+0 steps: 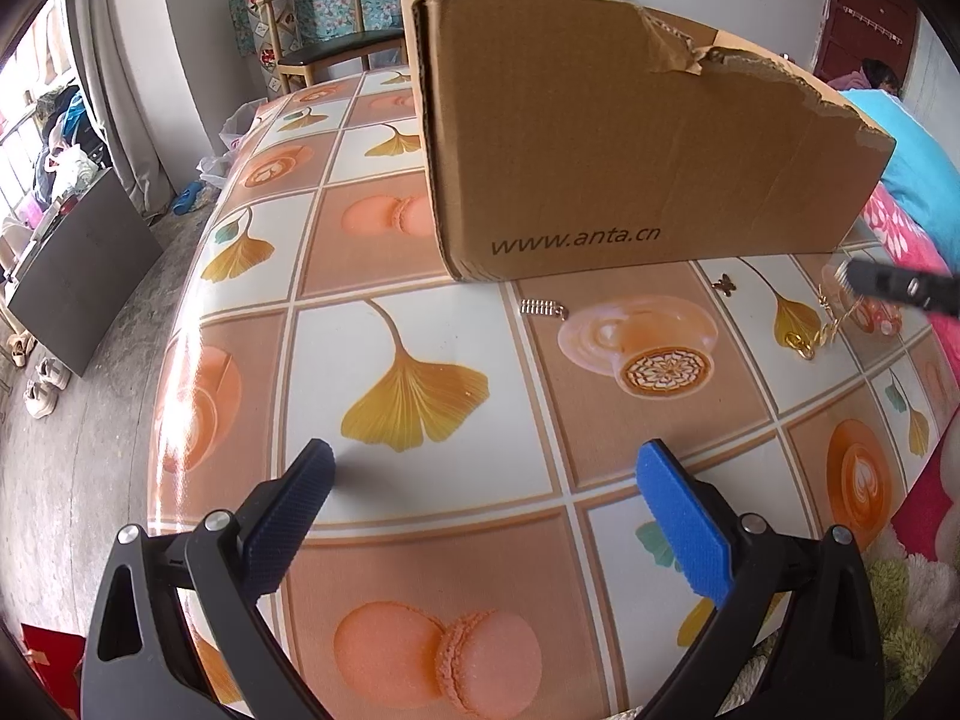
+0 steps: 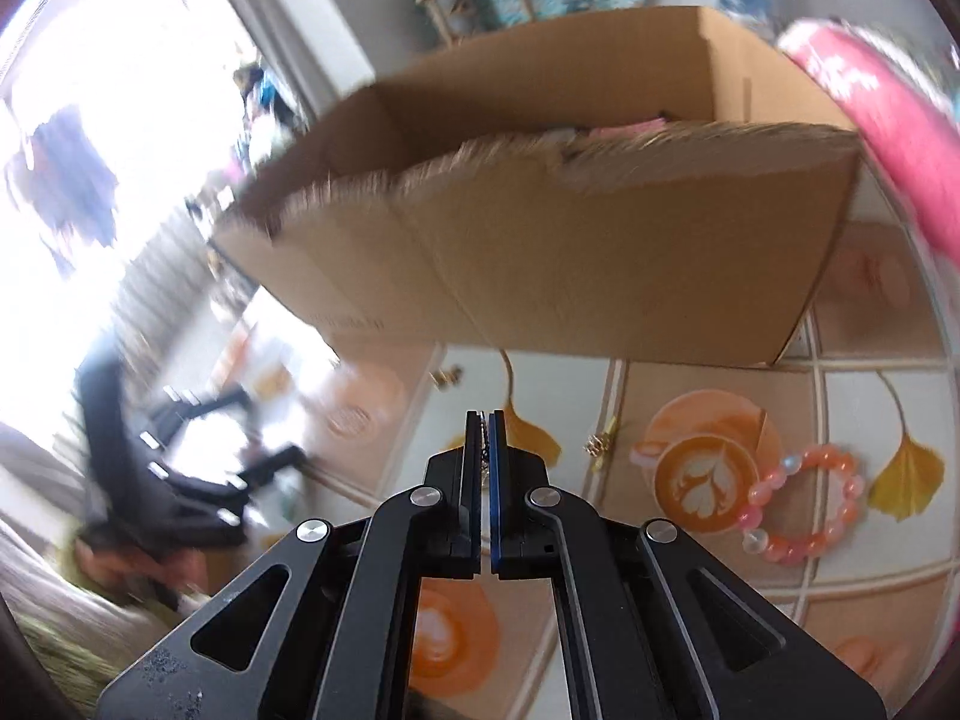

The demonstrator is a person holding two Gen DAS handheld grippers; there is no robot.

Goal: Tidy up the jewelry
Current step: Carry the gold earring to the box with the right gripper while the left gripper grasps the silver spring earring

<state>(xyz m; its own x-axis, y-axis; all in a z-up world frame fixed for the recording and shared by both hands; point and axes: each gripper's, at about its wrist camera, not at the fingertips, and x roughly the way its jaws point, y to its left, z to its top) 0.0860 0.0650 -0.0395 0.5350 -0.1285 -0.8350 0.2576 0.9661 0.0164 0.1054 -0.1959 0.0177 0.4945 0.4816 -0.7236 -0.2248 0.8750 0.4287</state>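
A torn cardboard box [image 1: 630,138] [image 2: 570,240] stands open-topped on the patterned table [image 1: 420,324]. In front of it lie a silver coil piece [image 1: 543,307], a small butterfly charm [image 1: 724,285] [image 2: 447,377], gold earrings [image 1: 804,348] [image 2: 603,438] and a pink bead bracelet [image 2: 804,504]. My left gripper [image 1: 486,453] hangs open over the near table with nothing between its blue pads. My right gripper [image 2: 485,417] [image 1: 846,273] is shut, and a thin silver chain [image 2: 483,450] shows pinched between its pads, just in front of the box's torn wall.
Something pink [image 2: 624,131] lies inside the box. A wooden chair [image 1: 318,30] stands beyond the table's far edge. Pink and blue bedding [image 1: 912,180] borders the table on the right. The floor drops off to the left, with shoes [image 1: 45,384] on it.
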